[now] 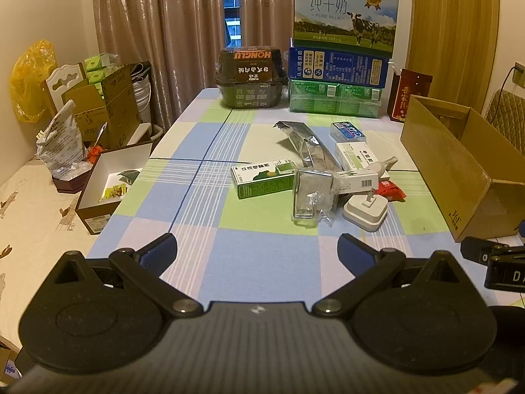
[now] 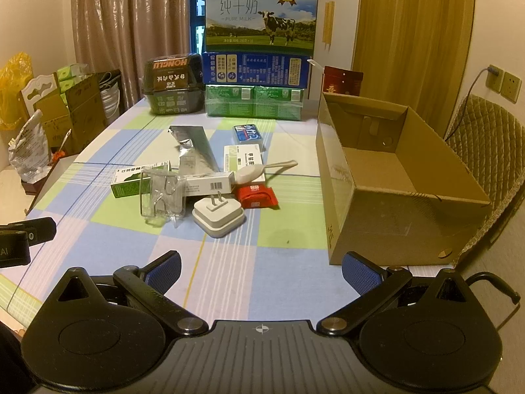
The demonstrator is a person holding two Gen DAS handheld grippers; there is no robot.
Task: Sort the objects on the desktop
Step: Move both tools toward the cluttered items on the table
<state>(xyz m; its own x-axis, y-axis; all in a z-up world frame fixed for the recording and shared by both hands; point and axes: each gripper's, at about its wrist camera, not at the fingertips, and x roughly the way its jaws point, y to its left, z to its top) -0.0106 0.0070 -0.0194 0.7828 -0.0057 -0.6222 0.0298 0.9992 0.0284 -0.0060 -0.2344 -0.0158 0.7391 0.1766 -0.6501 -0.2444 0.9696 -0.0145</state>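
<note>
Left gripper (image 1: 257, 249): I see my jaws spread wide with nothing between them, hanging over bare checked cloth at the near edge of the counter (image 1: 229, 256).
Right gripper (image 2: 261, 267): same on my other side, jaws wide and empty, over the near cloth; the left tool shows at 9 o'clock in this view.
Pile to sort: from the left wrist it lies at about 1 o'clock, mid-counter; from the right wrist at about 11 o'clock.
White plug adapter (image 2: 218, 216): nearest piece of the pile, prongs pointing up, flat on the cloth.
Clear plastic packet (image 2: 162, 197): just beside the adapter at its 9 o'clock, leaning on the boxes behind it.
Green medicine box (image 1: 262, 179): lying flat at the pile's 9 o'clock edge.
Red sachet (image 2: 257, 197): just beside the adapter at its 2 o'clock.
White barcode box (image 2: 208, 182): lying across the pile behind the adapter.
White scoop (image 2: 262, 169): behind the red sachet, handle pointing to 3 o'clock.
Silver foil pouch (image 1: 305, 144): behind the pile toward 12 o'clock, crumpled.
Blue packet (image 2: 247, 134): farthest loose piece, just beyond a white-and-green box (image 2: 241, 157).
Open cardboard box (image 2: 393, 177): on the counter at 3 o'clock of the pile, well apart from it; I see nothing loose inside.
Milk carton (image 1: 344, 11): at 12 o'clock, topping a stack at the far edge.
</note>
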